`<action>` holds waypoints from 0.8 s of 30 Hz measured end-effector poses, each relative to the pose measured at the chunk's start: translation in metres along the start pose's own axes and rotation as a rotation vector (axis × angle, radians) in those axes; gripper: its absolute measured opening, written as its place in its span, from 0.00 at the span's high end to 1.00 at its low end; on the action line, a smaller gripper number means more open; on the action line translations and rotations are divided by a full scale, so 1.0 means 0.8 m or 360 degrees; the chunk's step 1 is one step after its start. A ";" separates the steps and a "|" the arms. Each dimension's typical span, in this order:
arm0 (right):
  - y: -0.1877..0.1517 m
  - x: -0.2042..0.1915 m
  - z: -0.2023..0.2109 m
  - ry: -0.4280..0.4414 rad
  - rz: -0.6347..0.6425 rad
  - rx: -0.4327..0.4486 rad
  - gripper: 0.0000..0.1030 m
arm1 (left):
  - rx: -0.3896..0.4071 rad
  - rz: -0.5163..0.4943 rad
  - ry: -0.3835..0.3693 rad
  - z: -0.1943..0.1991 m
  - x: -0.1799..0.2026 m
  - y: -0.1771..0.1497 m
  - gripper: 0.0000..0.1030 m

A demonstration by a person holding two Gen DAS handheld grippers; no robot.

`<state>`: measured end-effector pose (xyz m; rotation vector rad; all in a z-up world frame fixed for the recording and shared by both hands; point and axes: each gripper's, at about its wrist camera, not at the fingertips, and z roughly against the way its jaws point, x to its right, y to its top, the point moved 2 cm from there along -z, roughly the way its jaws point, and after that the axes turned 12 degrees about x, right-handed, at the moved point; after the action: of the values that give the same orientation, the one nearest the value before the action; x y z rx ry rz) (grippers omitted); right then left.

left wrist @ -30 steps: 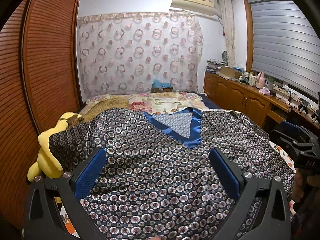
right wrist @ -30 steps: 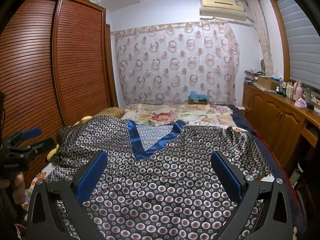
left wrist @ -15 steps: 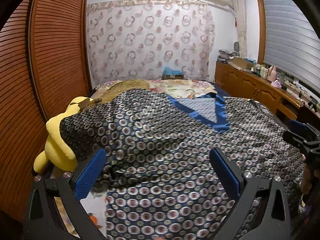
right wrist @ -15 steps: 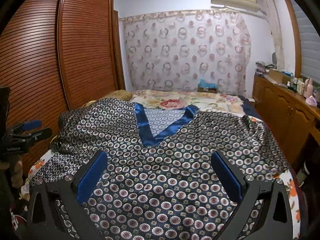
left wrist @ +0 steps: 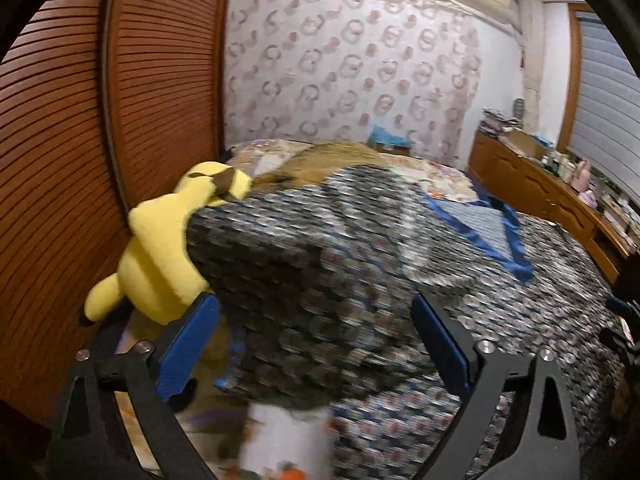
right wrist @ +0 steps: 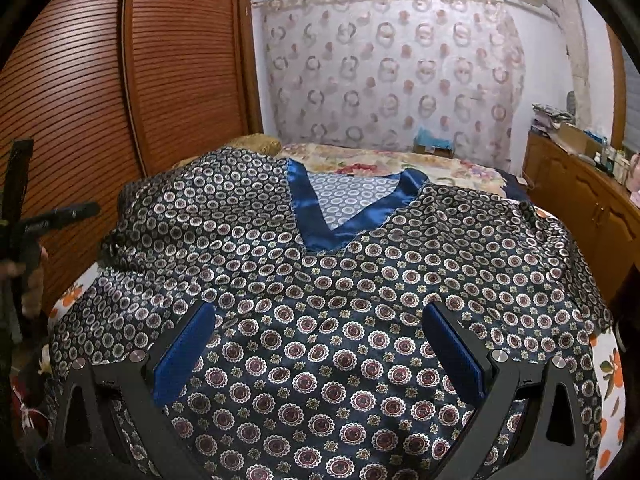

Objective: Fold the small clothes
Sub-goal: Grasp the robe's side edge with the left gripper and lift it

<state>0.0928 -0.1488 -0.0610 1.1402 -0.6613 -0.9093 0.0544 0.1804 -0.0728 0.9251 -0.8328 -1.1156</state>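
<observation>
Satin, dark blue with ringed medallions, the top (right wrist: 340, 280) lies spread flat on the bed (right wrist: 608, 364), its blue V-neck at the far end. The right gripper (right wrist: 316, 350) hangs just above the near hem, pads wide apart and empty, closer to the cloth than a second ago. The left gripper (left wrist: 316, 344) has swung toward the garment's left sleeve, which now fills the space ahead of it, with the yellow plush toy (left wrist: 160, 252) just beyond its left finger; its jaws are closing, the pads not yet pressing fabric.
</observation>
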 end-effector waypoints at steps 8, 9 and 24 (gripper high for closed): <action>-0.014 -0.008 -0.024 0.0027 0.0012 -0.0083 0.00 | -0.0141 0.0058 0.0031 -0.057 -0.058 0.000 0.12; -0.014 -0.008 -0.026 0.0029 0.0013 -0.0087 0.00 | -0.0168 0.0069 0.0026 -0.062 -0.062 -0.005 0.12; -0.012 -0.007 -0.030 0.0030 0.0009 -0.0109 0.00 | -0.0546 0.0179 -0.0229 -0.067 -0.040 -0.075 0.31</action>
<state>0.1072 -0.1341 -0.0776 1.0840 -0.6134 -0.9088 0.0735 0.2111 -0.1518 0.5120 -0.7694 -1.1910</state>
